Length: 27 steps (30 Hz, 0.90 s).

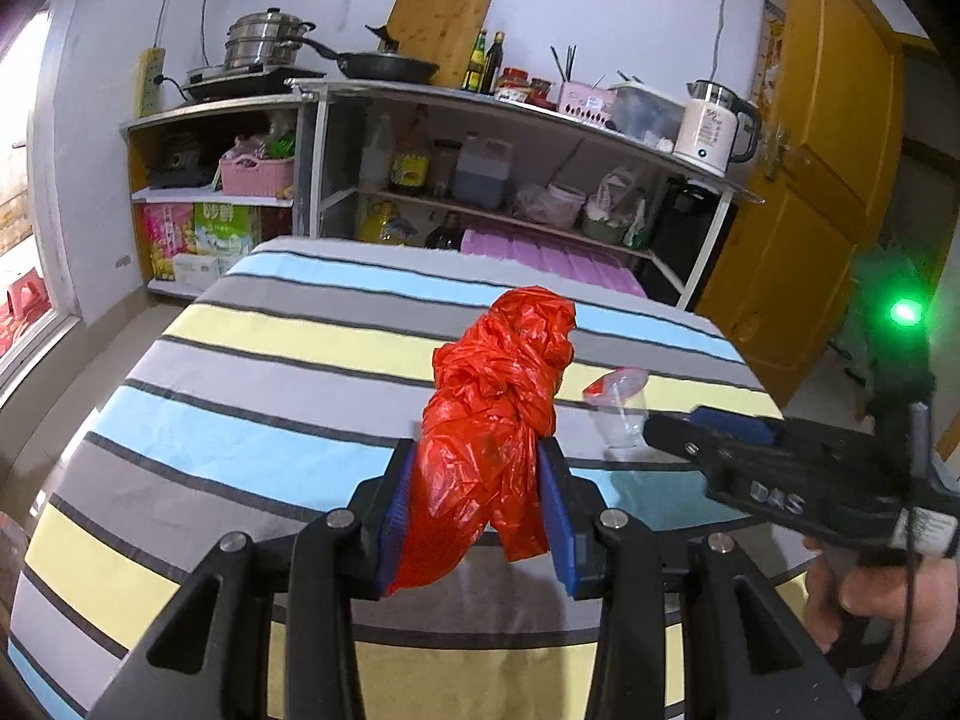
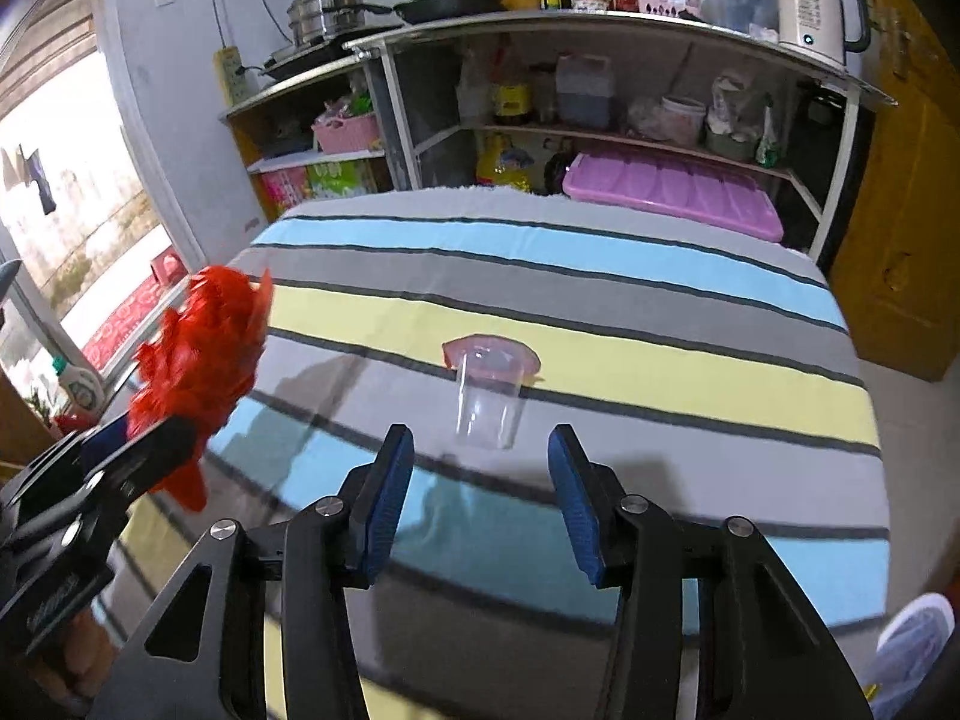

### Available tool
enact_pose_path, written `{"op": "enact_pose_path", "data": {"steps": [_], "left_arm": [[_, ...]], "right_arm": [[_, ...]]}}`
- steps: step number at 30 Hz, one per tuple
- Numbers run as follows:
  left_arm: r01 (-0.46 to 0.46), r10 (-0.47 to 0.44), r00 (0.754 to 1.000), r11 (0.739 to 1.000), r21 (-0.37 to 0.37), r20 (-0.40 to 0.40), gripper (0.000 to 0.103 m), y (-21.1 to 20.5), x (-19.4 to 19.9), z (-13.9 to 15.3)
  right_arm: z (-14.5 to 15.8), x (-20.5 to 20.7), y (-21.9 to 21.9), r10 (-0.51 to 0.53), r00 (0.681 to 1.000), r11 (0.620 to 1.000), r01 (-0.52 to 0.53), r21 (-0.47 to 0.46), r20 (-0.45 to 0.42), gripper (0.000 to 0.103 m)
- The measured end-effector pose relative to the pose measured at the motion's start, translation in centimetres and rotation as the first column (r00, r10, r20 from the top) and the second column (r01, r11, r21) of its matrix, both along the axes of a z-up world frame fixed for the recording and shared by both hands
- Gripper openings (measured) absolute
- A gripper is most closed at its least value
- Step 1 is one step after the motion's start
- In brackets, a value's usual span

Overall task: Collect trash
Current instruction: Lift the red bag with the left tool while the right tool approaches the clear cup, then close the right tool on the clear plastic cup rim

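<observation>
My left gripper [image 1: 480, 480] is shut on a crumpled red plastic bag [image 1: 498, 396] and holds it above the striped table [image 1: 252, 360]. The bag [image 2: 204, 348] and the left gripper [image 2: 138, 450] also show at the left of the right wrist view. A clear plastic cup [image 2: 489, 399] with a peeled pink lid stands upright on the table [image 2: 660, 372]. My right gripper [image 2: 480, 480] is open, just short of the cup, jaws wide to either side of it. In the left wrist view the cup [image 1: 618, 408] stands right at the right gripper's tip [image 1: 666, 426].
Behind the table stand metal shelves [image 2: 600, 36] with pots, bottles, a white kettle [image 1: 711, 126] and a purple box lid [image 2: 672, 192]. A yellow door [image 1: 810, 180] is at the right. A glass door [image 2: 72, 192] is at the left.
</observation>
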<state>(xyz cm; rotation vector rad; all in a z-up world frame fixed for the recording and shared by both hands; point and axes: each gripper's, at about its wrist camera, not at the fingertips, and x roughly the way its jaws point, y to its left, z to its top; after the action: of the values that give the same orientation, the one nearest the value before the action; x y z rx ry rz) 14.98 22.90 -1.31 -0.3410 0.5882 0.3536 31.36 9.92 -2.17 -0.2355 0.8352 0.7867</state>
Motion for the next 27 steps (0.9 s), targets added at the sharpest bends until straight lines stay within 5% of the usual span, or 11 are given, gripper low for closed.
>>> {"op": "enact_pose_path", "data": {"steps": [7, 27], "left_arm": [[-0.016, 0.015, 1.0, 1.0, -0.023, -0.024, 0.041, 0.5, 0.4, -0.9], [0.012, -0.012, 1.0, 1.0, -0.005, -0.019, 0.041, -1.2, -0.4, 0.5]], "right_arm": [[-1.4, 1.9, 2.0, -0.009, 1.0, 1.0, 0.008, -0.03, -0.018, 0.03], [3.0, -3.8, -4.3, -0.032, 0.999, 0.995, 0.03, 0.092, 0.024, 0.029]]}}
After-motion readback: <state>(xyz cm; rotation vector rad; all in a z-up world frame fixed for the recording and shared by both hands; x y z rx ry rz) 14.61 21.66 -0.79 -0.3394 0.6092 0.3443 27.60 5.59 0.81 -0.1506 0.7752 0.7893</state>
